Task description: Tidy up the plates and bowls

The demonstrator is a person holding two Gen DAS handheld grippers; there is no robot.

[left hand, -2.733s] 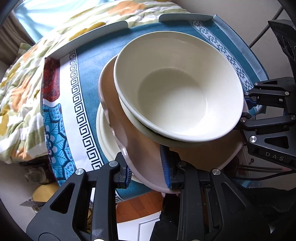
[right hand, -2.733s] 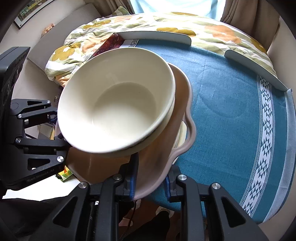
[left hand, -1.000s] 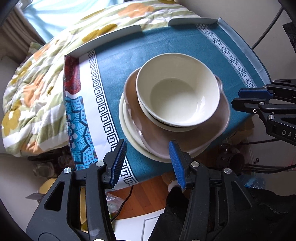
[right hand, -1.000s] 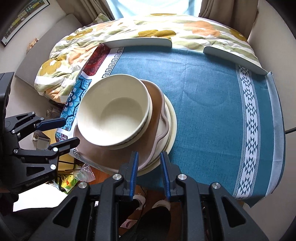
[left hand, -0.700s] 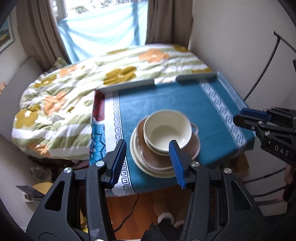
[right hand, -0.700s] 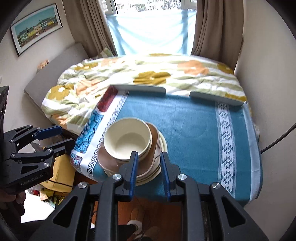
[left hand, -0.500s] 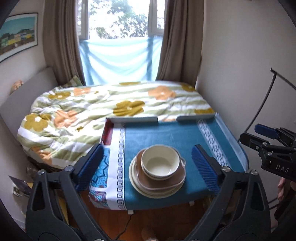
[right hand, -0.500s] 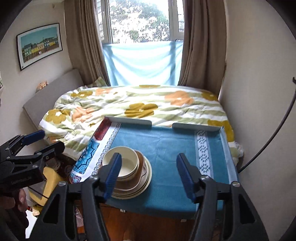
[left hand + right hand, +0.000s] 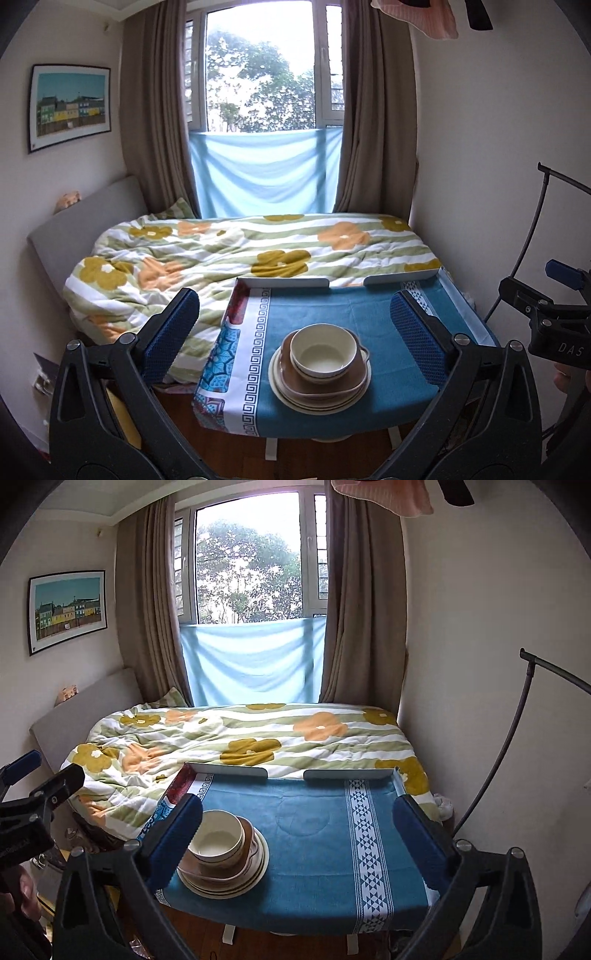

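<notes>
Left wrist view showed the left gripper (image 9: 295,332) with its blue-padded fingers (image 9: 171,332) spread wide, holding nothing and held back from the table (image 9: 417,397). Between those fingers, on the blue tablecloth (image 9: 332,310) near the front edge, stood one stack: a cream bowl (image 9: 320,354) sat upright on top, on a brown dish (image 9: 325,384) with a small handle at its right side, which rested on cream plates (image 9: 291,400). At the right edge of this view the right gripper (image 9: 554,295) appeared side-on, well apart from the stack. Right wrist view showed the right gripper (image 9: 297,830) likewise spread wide and empty. Its left finger (image 9: 173,834) overlapped the left part of the stack in the picture; contact could not be judged, though the gripper sat nearer the camera than the table. The bowl (image 9: 218,838), dish (image 9: 243,864) and plates (image 9: 258,871) stood at the front left part of the tablecloth (image 9: 314,849). Behind the table lay a bed with a flowered quilt (image 9: 240,738), and beyond it a window (image 9: 251,561) with brown curtains (image 9: 155,609). A framed picture (image 9: 68,609) hung on the left wall.
</notes>
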